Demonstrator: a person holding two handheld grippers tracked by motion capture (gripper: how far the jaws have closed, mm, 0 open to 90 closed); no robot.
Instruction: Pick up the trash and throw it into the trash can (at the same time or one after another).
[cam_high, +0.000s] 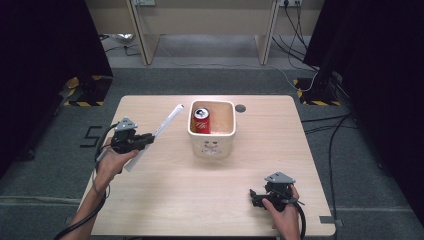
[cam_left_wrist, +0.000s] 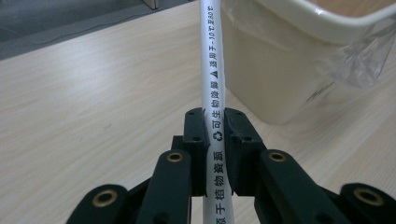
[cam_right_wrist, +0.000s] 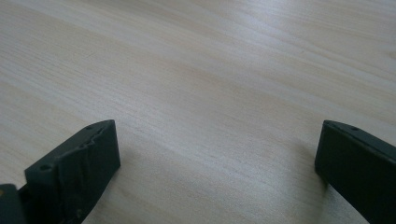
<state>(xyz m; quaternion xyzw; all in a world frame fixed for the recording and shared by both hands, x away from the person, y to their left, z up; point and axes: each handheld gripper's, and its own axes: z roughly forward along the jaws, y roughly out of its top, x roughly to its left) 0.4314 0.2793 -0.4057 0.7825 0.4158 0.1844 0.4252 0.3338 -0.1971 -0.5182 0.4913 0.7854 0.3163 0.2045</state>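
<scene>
A long white tube (cam_high: 161, 129) with black printed characters is clamped in my left gripper (cam_high: 148, 138), held slanted above the left part of the table with its far end pointing toward the bin. In the left gripper view the tube (cam_left_wrist: 213, 70) runs up between the two black jaws, whose pads press on it, next to the cream bin (cam_left_wrist: 299, 60). The cream bin (cam_high: 212, 145) stands at the table's middle with a red soda can (cam_high: 201, 120) upright inside. My right gripper (cam_high: 254, 196) rests low at the table's front right, jaws wide apart over bare wood (cam_right_wrist: 215, 93).
The light wooden table (cam_high: 210, 200) has a round dark hole (cam_high: 240, 108) behind the bin. A clear plastic liner (cam_left_wrist: 359, 56) hangs over the bin's rim. Beyond the table are desk legs, cables and black stands on a grey floor.
</scene>
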